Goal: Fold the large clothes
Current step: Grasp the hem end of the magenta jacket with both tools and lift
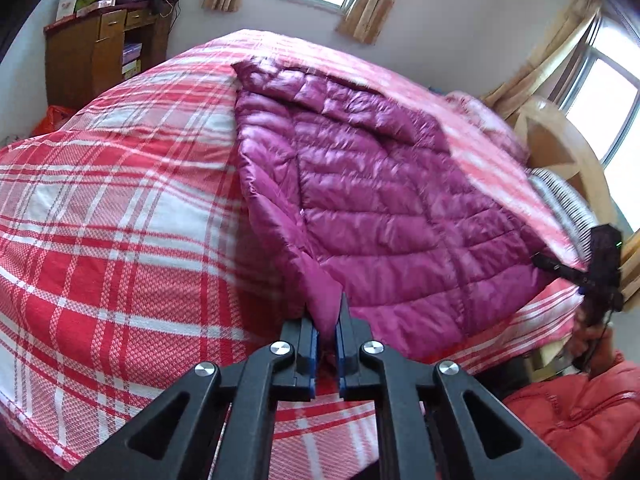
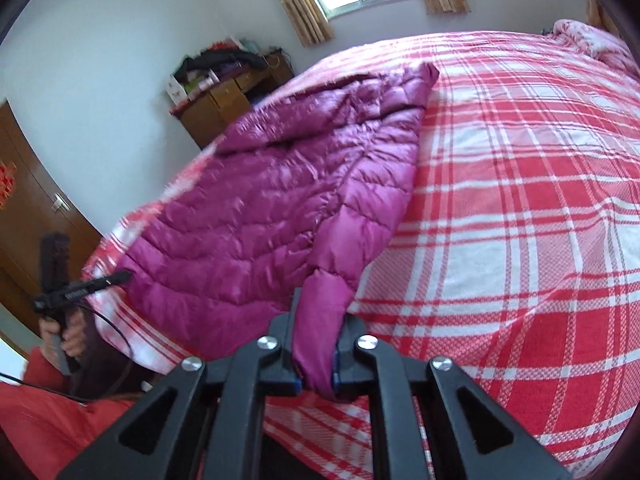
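A magenta quilted down jacket (image 1: pixel 380 184) lies spread on the bed's red-and-white plaid cover (image 1: pixel 120 220). In the left wrist view my left gripper (image 1: pixel 326 312) is shut on the jacket's near corner, with a fold of fabric pinched between the blue pads. My right gripper (image 1: pixel 560 268) shows small at the jacket's far right corner. In the right wrist view the jacket (image 2: pixel 280 200) stretches away to the left, and my right gripper (image 2: pixel 320 312) is shut on a thick roll of its near edge. My left gripper (image 2: pixel 100 284) sits at the jacket's other near corner.
A wooden cabinet (image 1: pixel 96 52) piled with clothes stands against the far wall. A wooden headboard (image 1: pixel 560 144) and a pink quilt (image 1: pixel 488 116) are at the bed's head. A person's red sleeve (image 1: pixel 580 412) is at the bed's near side. Plaid cover (image 2: pixel 520 240) extends beside the jacket.
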Demonstrator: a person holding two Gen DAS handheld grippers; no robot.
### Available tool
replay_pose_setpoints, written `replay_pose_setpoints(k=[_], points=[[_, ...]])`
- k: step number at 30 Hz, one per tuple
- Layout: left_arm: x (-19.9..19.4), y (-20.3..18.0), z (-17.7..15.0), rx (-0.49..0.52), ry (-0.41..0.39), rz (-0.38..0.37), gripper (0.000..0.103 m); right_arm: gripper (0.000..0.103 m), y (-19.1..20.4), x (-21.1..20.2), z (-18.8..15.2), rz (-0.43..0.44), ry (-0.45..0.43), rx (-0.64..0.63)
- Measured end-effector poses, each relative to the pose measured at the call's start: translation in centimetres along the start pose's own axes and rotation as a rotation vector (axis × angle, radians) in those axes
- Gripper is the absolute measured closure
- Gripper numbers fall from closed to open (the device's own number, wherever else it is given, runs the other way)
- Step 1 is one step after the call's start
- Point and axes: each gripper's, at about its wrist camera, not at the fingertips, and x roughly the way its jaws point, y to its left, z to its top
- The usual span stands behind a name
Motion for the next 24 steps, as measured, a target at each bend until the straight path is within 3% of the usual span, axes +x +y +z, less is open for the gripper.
replay_pose_setpoints(k=[6, 14, 16, 18, 24], points=[[-4.2, -1.0, 1.3, -0.030, -0.121, -0.160, 0.098, 0.092, 0.7, -3.4, 1.2, 0.051, -0.087, 0.034], [-8.5, -3.4, 3.1, -0.013, -0.231, -0.281, 0.098, 0.092, 1.5, -9.5, 3.6, 0.156, -0.229, 0.079], [-9.6, -4.0, 3.4, -0.010, -0.265, -0.274, 0.098, 0.092, 1.6, -11.0, 4.1, 0.177, -0.280, 0.085], [-10.0, -4.1, 4.2, -0.035, -0.293, -0.220, 0.098, 0.092, 1.5, -11.8, 4.6, 0.181, -0.318, 0.092], [-8.0, -3.1, 9.0, -0.164, -0.301, -0.144, 0.098, 0.092, -0.2, -9.9, 9.9, 0.161, -0.344, 0.139]])
